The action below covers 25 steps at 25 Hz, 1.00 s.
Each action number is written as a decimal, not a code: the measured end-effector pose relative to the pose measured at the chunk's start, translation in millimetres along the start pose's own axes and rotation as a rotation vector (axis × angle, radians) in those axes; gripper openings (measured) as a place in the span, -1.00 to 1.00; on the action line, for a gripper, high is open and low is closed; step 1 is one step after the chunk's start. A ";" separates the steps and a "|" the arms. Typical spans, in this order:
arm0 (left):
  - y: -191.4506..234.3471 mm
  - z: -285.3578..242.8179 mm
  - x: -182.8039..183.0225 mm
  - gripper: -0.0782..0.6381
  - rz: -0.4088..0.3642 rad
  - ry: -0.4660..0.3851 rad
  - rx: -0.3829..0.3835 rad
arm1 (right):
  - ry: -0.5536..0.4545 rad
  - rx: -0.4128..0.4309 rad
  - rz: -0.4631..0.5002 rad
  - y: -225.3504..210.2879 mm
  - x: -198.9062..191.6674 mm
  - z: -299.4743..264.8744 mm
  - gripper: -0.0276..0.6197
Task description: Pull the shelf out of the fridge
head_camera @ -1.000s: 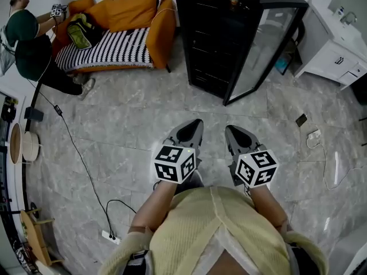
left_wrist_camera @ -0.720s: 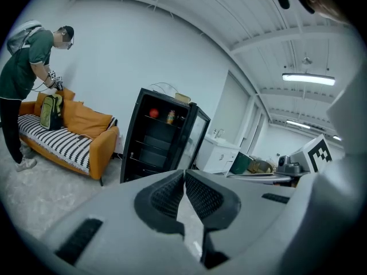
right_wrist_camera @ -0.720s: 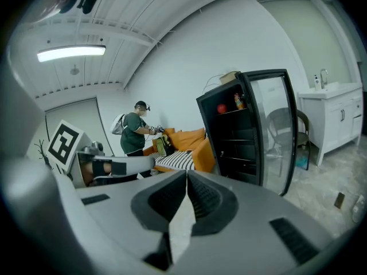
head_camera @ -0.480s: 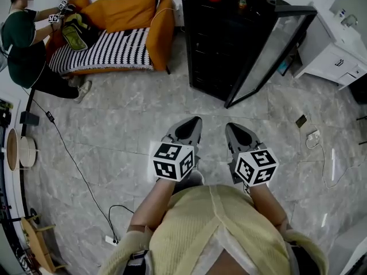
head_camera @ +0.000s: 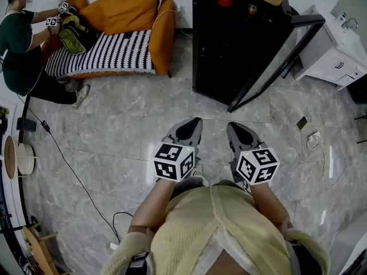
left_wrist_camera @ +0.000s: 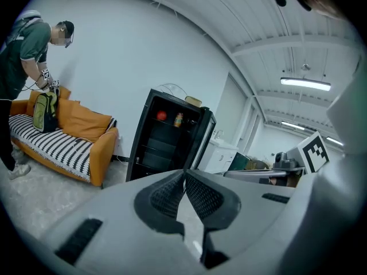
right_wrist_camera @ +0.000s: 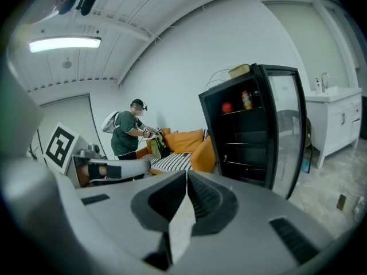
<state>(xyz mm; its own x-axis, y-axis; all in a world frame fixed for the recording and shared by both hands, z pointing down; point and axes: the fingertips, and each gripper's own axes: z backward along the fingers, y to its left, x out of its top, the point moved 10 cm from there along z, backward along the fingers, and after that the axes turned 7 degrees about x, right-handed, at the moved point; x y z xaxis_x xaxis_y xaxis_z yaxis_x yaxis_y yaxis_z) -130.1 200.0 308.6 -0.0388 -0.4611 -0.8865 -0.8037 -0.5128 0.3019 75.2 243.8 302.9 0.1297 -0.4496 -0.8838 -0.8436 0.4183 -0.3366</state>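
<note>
A tall black fridge (head_camera: 229, 50) stands ahead with its glass door (head_camera: 281, 56) swung open to the right. Dark shelves (right_wrist_camera: 243, 145) cross its inside, with a red item (right_wrist_camera: 227, 107) and a bottle (right_wrist_camera: 246, 100) on the top shelf. My left gripper (head_camera: 196, 121) and right gripper (head_camera: 230, 125) are side by side in front of my chest, well short of the fridge. Both are shut with nothing between their tips. In the left gripper view the fridge (left_wrist_camera: 166, 142) is seen past the closed left gripper (left_wrist_camera: 184, 172).
An orange sofa (head_camera: 114, 33) with a striped cover stands at the left; a person (head_camera: 23, 44) in a green top bends over a bag there. A white cabinet (head_camera: 338, 44) is at the right. Cables (head_camera: 69, 153) and a small device (head_camera: 301, 121) lie on the grey tiled floor.
The fridge and sofa have slid slightly in the head view as the view shifts toward the fridge. Both grippers hold their place and stay shut.
</note>
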 end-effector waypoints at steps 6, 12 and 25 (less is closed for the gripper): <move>16.0 -9.1 -2.0 -0.70 0.020 0.013 -0.022 | 0.025 -0.024 0.003 2.4 -0.1 -12.1 -0.82; 19.0 -24.1 -4.3 -0.70 0.043 0.026 -0.026 | 0.018 -0.035 0.010 -5.4 7.9 -18.5 -0.82; 15.2 -87.5 28.1 -0.70 -0.006 0.014 0.009 | 0.002 0.011 0.017 -67.7 36.5 -52.8 -0.82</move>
<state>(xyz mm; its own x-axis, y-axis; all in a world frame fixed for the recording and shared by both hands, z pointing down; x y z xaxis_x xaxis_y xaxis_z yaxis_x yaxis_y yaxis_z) -91.5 115.8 318.9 -0.0263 -0.4681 -0.8833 -0.8091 -0.5090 0.2938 109.6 157.5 310.6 0.1141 -0.4436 -0.8889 -0.8400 0.4347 -0.3247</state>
